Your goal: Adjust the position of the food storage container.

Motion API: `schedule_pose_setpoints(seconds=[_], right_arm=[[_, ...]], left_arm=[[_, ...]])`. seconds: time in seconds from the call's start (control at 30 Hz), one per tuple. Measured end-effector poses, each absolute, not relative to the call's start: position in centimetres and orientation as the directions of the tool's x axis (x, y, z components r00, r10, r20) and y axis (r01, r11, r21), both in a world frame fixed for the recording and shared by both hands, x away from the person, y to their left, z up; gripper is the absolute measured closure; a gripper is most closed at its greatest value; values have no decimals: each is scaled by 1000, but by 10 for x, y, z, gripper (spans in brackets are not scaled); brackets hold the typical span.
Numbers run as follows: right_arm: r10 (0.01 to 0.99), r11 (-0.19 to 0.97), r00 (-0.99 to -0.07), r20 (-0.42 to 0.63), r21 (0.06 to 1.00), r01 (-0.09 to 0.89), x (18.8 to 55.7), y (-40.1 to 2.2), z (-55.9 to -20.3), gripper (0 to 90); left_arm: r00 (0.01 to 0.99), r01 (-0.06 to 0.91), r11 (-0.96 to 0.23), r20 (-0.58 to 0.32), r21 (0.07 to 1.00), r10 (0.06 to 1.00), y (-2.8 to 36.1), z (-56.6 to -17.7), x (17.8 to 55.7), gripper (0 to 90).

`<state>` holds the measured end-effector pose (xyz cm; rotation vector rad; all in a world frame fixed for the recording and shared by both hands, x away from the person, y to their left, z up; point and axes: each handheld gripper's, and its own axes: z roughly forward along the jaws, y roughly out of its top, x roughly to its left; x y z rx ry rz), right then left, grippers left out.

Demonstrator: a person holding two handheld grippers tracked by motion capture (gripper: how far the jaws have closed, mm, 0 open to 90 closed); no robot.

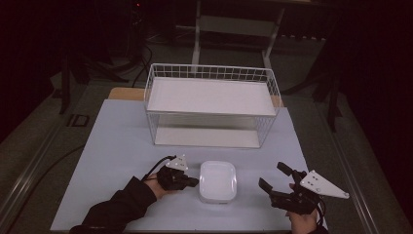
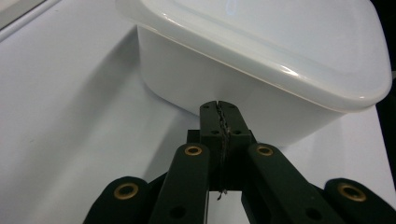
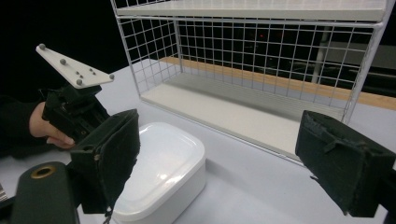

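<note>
Left tongs (image 1: 193, 182) (closed) beside box (image 1: 217, 181)

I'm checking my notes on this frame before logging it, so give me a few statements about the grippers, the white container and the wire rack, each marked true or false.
1. The left gripper has its jaws shut, at the side of the white container. True.
2. The right gripper is clamped on the container. False: its jaws stand wide open, apart from the container, to its right in the high view.
3. The container has its lid on. True.
4. The container sits on the lower shelf of the wire rack. False: it sits on the table, in front of the rack.
5. The rack's two shelves hold nothing. True, as far as they show.
</note>
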<state>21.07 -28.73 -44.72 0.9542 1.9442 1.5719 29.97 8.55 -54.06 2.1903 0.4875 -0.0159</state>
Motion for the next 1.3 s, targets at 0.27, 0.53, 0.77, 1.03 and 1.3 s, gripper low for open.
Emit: schedule_pose_setpoints(seconds=[0.27, 0.53, 0.77, 1.03, 1.3], right_arm=[[753, 109, -654, 70, 967, 229, 211, -287, -447, 136], [752, 114, -656, 72, 965, 237, 212, -286, -449, 136], [751, 122, -657, 65, 964, 234, 212, -286, -449, 135], [731, 162, -681, 42, 959, 233, 217, -283, -450, 115], [725, 206, -689, -16, 959, 194, 219, -274, -445, 110]], left_arm=[[921, 360, -542, -195, 759, 337, 78, -540, 302, 894], [927, 353, -540, -207, 764, 314, 66, -540, 303, 894], [921, 363, -524, -214, 771, 325, 70, -534, 302, 893], [911, 365, -447, -215, 816, 351, 90, -503, 290, 731], [898, 386, -321, -273, 865, 344, 95, -469, 277, 246]])
